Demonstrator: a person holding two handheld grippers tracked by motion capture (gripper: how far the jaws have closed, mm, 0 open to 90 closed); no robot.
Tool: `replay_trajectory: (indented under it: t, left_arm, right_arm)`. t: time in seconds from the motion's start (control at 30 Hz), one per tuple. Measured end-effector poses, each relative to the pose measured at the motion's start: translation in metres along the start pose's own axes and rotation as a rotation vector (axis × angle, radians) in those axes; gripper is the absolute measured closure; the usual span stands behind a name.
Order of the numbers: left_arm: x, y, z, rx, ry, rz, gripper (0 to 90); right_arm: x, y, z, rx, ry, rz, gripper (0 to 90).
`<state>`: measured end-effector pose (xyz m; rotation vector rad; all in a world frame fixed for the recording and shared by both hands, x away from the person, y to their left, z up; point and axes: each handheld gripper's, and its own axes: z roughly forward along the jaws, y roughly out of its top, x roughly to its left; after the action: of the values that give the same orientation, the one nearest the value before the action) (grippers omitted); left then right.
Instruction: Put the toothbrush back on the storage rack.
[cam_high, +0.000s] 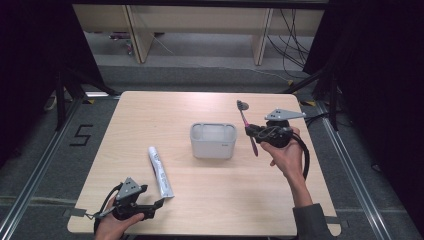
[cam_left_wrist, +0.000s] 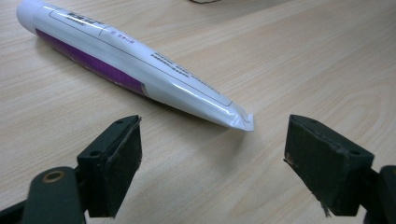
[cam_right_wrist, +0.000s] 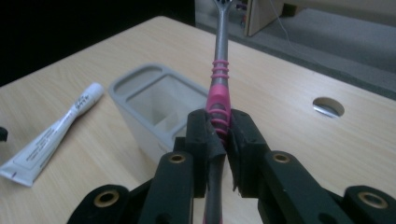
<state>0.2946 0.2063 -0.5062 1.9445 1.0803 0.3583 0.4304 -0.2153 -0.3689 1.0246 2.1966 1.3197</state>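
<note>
Both grippers were in sight from above. Right gripper sat to the right of the box, its jaws clamped on the pink grip of the toothbrush — in the right gripper view the pads pressed the handle from both sides, and the grey neck ran up and away past the box, with the head cut off by the top edge. From above, the toothbrush lay slanted over the table, head toward the far edge, tail pointing toward the person; whether it was clear of the wood I could not tell. Left gripper rested near the front edge, at the lower left, with its jaws wide apart and nothing between them. Its pads flanked bare table, and the crimped end of the tube lay just ahead of the gap — near, not touched. That white and purple tube lay flat to the left of the box, cap end farther from the person. The box stood upright at mid-table, open at the top, with a divider visible inside.
</note>
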Motion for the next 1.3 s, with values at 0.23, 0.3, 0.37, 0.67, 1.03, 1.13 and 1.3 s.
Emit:
replay_trajectory:
  t: [0.23,0.3,0.37,0.67,1.03,1.13,1.3]
  left_arm:
    - [0.000,0.000,0.000,-0.002,-0.001,0.001,18.5]
    - [-0.001,0.000,0.001,-0.011,-0.001,-0.006,18.5]
    - [0.000,0.000,0.000,0.001,-0.002,0.003,18.5]
    - [0.000,0.000,0.000,-0.003,-0.004,0.001,18.5]
    - [-0.001,0.000,-0.001,-0.003,-0.003,0.000,18.5]
    - [0.000,0.000,-0.001,-0.008,-0.007,0.000,18.5]
    - [0.000,0.000,-0.001,-0.010,-0.008,-0.002,18.5]
  right_arm:
    - [0.001,0.012,0.009,-0.053,0.008,0.017,79.6]
    - [0.001,0.015,0.012,-0.072,0.006,0.011,79.6]
    - [0.002,0.018,0.013,-0.057,0.019,0.025,79.6]
    - [0.000,0.030,0.027,-0.114,0.025,0.045,79.6]
    - [0.004,0.042,0.048,-0.123,0.040,0.068,79.6]
    - [0.004,0.042,0.054,-0.118,0.037,0.068,79.5]
    - [0.003,0.040,0.064,-0.107,0.038,0.078,79.6]
